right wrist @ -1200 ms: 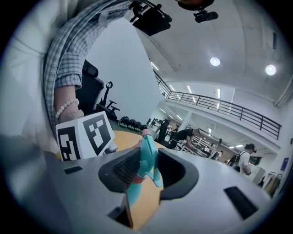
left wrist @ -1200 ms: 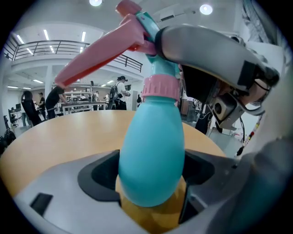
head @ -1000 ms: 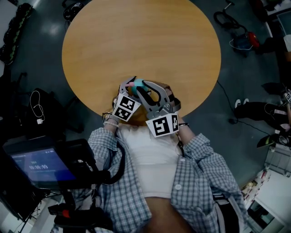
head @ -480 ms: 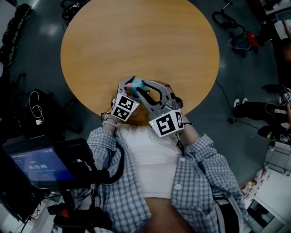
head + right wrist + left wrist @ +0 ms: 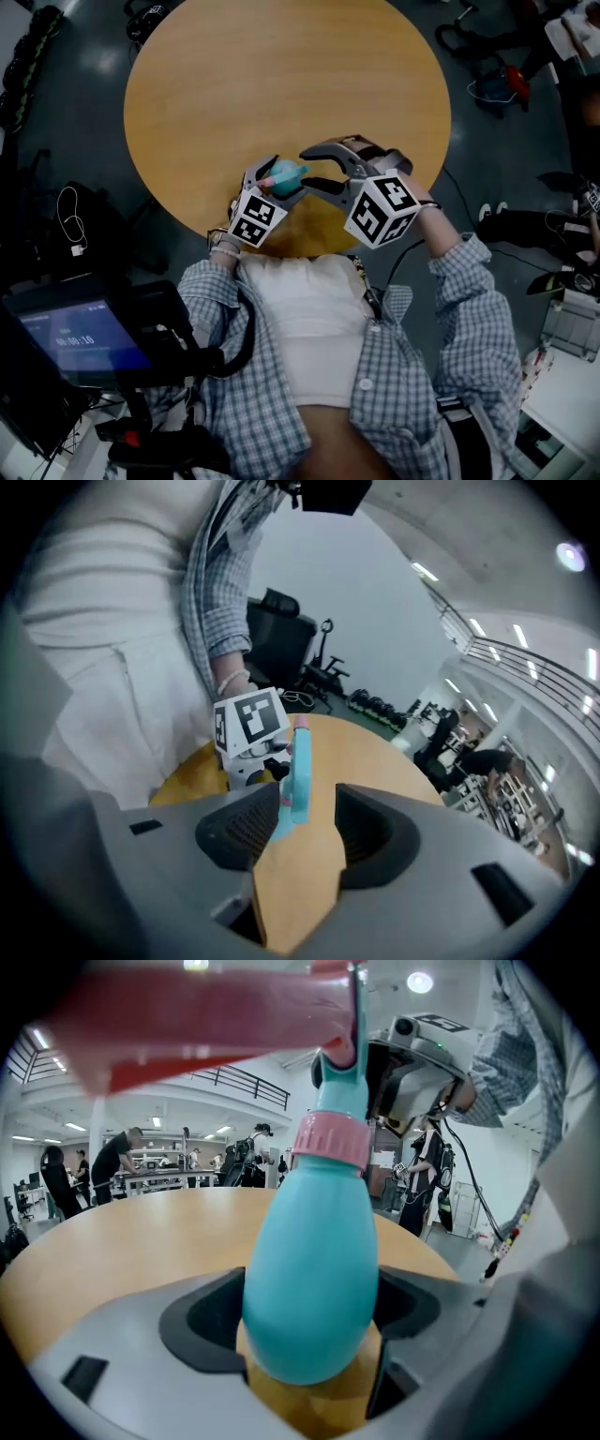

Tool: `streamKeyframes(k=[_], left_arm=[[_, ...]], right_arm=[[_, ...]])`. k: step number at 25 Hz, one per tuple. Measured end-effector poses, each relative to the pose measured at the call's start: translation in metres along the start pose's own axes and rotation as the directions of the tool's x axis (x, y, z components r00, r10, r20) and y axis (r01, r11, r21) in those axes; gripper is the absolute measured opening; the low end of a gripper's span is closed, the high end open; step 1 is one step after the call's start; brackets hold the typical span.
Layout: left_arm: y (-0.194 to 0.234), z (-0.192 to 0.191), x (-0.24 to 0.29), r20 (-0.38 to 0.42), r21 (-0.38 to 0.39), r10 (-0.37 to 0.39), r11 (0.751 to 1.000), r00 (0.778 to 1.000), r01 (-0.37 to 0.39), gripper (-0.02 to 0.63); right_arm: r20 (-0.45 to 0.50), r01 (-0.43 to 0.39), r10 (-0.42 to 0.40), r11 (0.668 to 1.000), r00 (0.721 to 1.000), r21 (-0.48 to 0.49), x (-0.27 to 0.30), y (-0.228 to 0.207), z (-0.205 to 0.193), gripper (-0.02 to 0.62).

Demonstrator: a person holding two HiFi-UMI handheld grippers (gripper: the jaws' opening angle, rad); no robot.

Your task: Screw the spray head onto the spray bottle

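Item, left tongs (image 5: 307, 1324): pinching the fat lower body of the teal bottle (image 5: 311, 1279), one pad on each flank, and holding it just above the near edge of the desk (image 5: 281, 75); whether its base touches the wood cannot be told; item, spray head (image 5: 339, 1071): already seated on the bottle's neck, upright and in line with it, its pink collar (image 5: 333, 1140) down over the mouth with no gap showing beneath it; judged state of work: head placed and threading at least begun, most likely part-way between turns, so what is left is to regrip the collar or head, twist until it binds, then let go; item, right tongs (image 5: 305, 832): spread, having just been opening, with the spray head standing in the gap between the jaws but neither pad pressing on it; from the head view these tongs sit beside the top of the bottle, coming at it from the right; not determinable: how many turns the collar has taken, and whether it is tight, since the thread lies under the pink ring; the trigger (image 5: 206, 1016) is only a red smear across the top of the left gripper view, cut by the frame; the nozzle tip is not made out; beyond the desk, benches and standing people, too small to describe.
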State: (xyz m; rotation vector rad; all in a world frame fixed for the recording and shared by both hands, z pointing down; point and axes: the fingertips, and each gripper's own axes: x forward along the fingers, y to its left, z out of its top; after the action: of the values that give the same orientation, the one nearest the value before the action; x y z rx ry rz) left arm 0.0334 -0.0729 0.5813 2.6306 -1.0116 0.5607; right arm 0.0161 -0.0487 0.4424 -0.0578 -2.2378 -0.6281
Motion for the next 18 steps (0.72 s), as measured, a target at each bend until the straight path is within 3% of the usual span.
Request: streamKeyframes(k=[5,12,15,18], left_arm=[[-0.001,-0.001,0.002,-0.010,-0.005,0.000,1.000,1.000,0.000,0.407],[-0.003,0.000,0.005,-0.014,-0.007,-0.003,1.000,1.000,0.003,0.407],[-0.003,0.001,0.006,-0.014,-0.005,-0.004,1.000,1.000,0.004,0.407],[-0.004,0.001,0.006,-0.012,-0.005,-0.003,1.000,1.000,0.003,0.407]], right_arm=[[-0.078,-0.184,0.172,0.964,0.982,-0.192,0.021,0.014,0.000,0.167],[-0.241,-0.370,0.291,0.829,0.926,-0.419,0.041,0.026,-0.013,0.166],[-0.296,-0.430,0.324,0.783,0.899,-0.450,0.041,0.028,-0.017,0.133],[-0.300,-0.474,0.382,0.806,0.874,-0.355,0.040,0.029,-0.015,0.124]])
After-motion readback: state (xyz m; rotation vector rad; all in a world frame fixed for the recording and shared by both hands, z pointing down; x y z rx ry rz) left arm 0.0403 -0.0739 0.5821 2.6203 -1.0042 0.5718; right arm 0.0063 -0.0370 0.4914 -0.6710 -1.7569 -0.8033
